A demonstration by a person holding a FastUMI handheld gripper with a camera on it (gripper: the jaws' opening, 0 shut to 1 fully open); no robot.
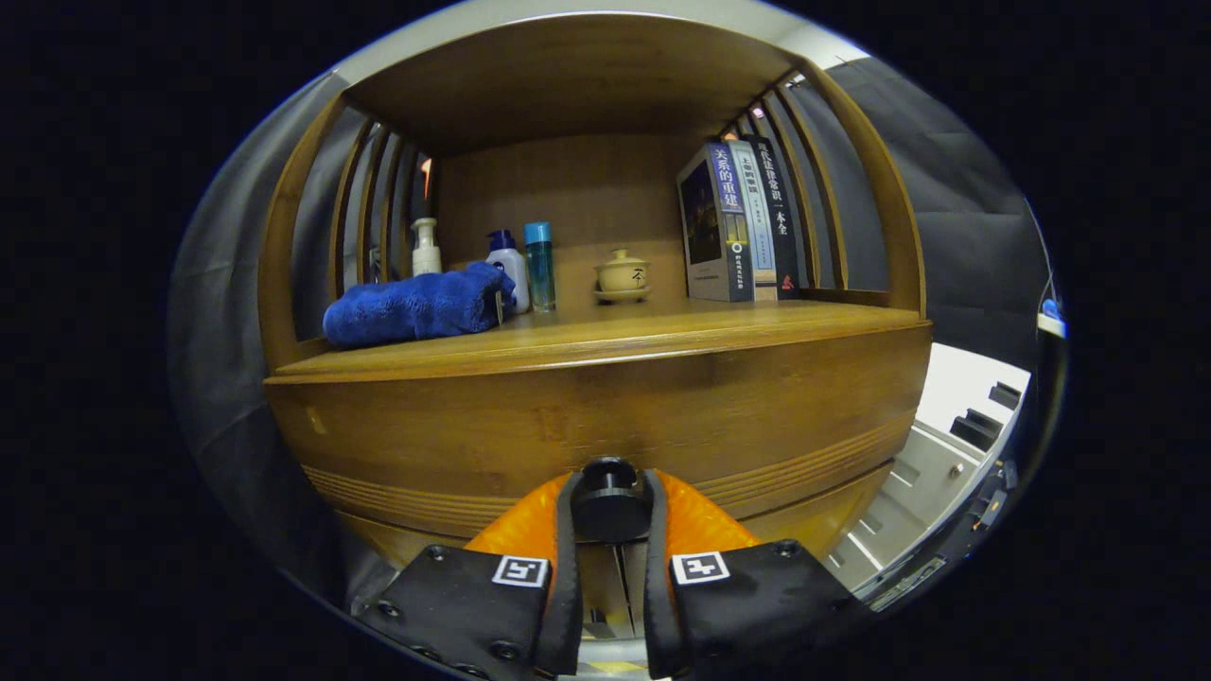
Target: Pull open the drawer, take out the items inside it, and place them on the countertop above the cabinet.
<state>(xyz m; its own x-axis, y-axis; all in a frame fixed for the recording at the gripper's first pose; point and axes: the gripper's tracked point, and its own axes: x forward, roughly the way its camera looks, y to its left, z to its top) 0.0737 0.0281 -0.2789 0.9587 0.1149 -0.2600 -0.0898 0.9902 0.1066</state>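
Gripper view: I am holding the gripper (610,511) with both fingers pinching the dark round drawer knob (608,492) on the wooden cabinet's drawer front (605,416), whose long axis is running side to side. On the table (662,331) above are sitting a blue towel (416,307), three bottles (511,265), a lidded cup (622,275) and upright books (738,222) with Chinese spine lettering facing me.

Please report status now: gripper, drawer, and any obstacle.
Hand-held gripper shut on the drawer knob. Drawer front looks closed or barely moved. Countertop already holds blue towel, bottles, teacup, books; free space in the middle.
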